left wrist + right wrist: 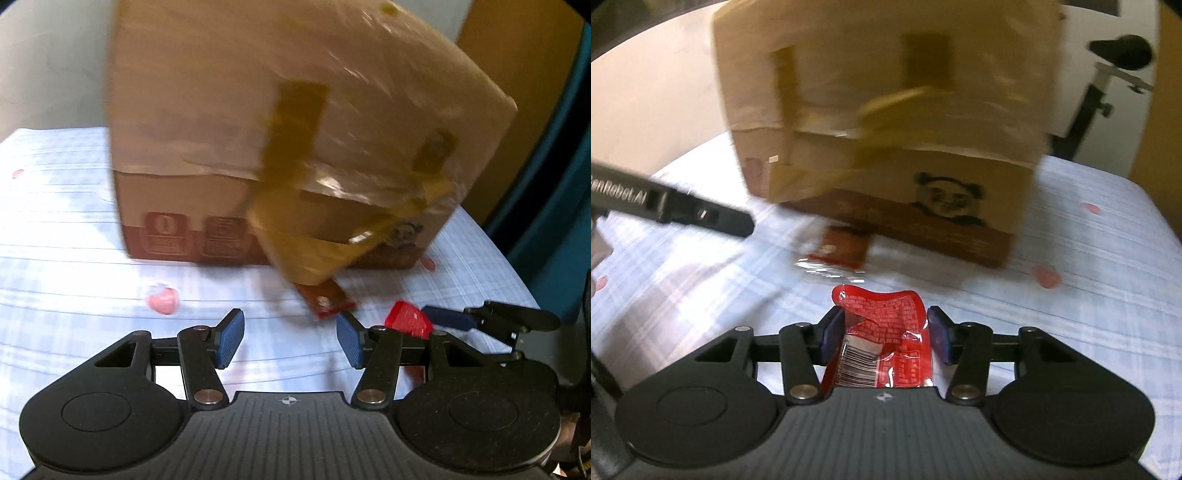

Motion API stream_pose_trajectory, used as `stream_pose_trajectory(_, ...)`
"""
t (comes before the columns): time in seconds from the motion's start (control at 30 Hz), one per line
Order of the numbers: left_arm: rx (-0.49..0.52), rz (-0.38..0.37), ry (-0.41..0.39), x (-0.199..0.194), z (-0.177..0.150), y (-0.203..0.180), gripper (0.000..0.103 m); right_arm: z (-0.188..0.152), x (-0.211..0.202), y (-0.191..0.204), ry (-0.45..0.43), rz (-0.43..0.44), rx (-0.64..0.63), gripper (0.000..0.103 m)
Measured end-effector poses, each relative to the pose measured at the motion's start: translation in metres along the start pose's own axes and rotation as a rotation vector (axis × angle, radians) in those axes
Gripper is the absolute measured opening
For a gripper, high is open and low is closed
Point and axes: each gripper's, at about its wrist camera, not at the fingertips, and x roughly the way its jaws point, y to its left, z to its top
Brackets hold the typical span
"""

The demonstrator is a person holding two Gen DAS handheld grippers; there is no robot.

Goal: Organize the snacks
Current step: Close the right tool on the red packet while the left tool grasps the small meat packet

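Note:
A red snack packet [882, 332] sits crumpled between the blue pads of my right gripper [885, 334], which is shut on it. From the left wrist view the same red packet [408, 319] shows at the right gripper's fingertip [448, 319]. My left gripper [290, 343] is open and holds nothing. A darker red packet [327, 301] lies on the cloth just beyond it, against the taped cardboard box [258, 129]. In the right wrist view this dark packet [838, 254] lies before the box [886, 110], with a black finger [701, 214] of the left gripper at the left.
The surface is a pale blue checked cloth [74, 240] with pink strawberry prints [162, 299]. The box bears a panda drawing [947, 195]. A black stand [1123, 48] rises behind at the right. A brown panel [517, 74] and a teal edge [554, 184] border the right side.

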Motion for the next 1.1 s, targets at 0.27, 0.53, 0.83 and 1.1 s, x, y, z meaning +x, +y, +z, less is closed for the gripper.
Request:
stream_pose_trajectory(0.27,-0.004,0.053,0.023,0.038,0.014,-0.029,0.058,-0.009,-0.004,-0.019,-0.062,-0.070,0.079,0.052)
stream_pose_trajectory(0.53,0.065,0.156,0.031,0.071,0.017,-0.053,0.059,-0.011,-0.012,-0.028,-0.100,-0.054,0.115,0.052)
stream_pose_trajectory(0.83,0.126,0.235,0.011,0.090,0.012,-0.070,0.060,-0.013,-0.015,-0.033,-0.114,-0.052,0.167,0.052)
stream_pose_trajectory(1.1,0.163,0.203,0.000,0.080,-0.001,-0.065,0.050,-0.013,-0.015,-0.036,-0.112,-0.047,0.193,0.052)
